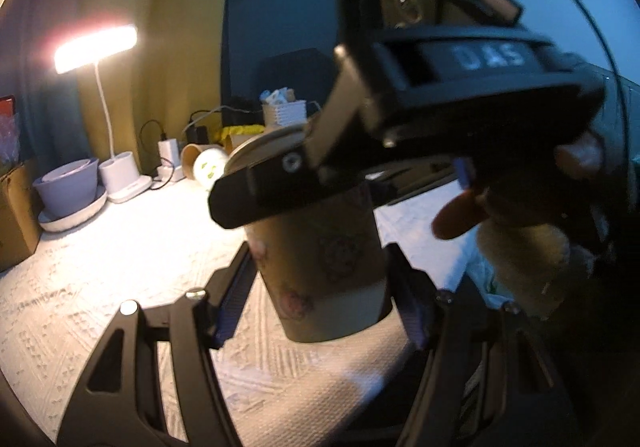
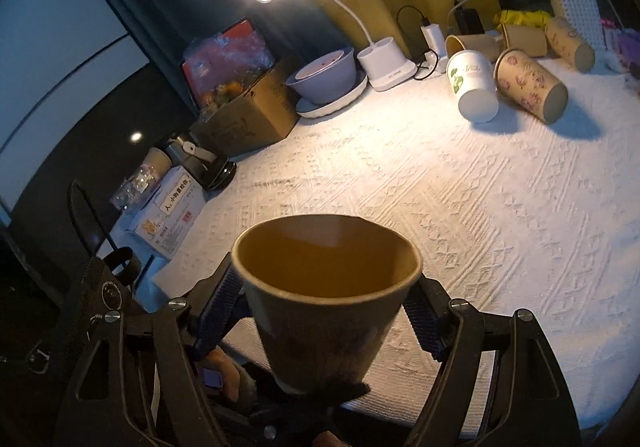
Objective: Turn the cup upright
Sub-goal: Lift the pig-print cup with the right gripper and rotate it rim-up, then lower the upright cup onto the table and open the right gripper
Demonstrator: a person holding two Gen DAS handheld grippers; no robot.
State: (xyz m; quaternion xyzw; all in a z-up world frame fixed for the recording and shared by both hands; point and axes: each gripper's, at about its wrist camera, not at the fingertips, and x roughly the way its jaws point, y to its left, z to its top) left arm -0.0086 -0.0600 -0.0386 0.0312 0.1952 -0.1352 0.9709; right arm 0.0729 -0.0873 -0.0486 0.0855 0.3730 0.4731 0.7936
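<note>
White embossed cloth over the bench, lamp-lit, with the brown paper cup mouth-up between two sets of tongs.

Right tongs look clenched on the cup's upper wall, pads at 9 and 3 o'clock; the rim already reads slightly out of round, so a harder squeeze could crush it. Left tongs flank the lower body, but whether their pads touch I cannot tell. The cup's base seems near or on the cloth; released while tilted, it may tip on that soft, ridged weave. Spare cups lie toppled at 1 o'clock, well apart.
</note>
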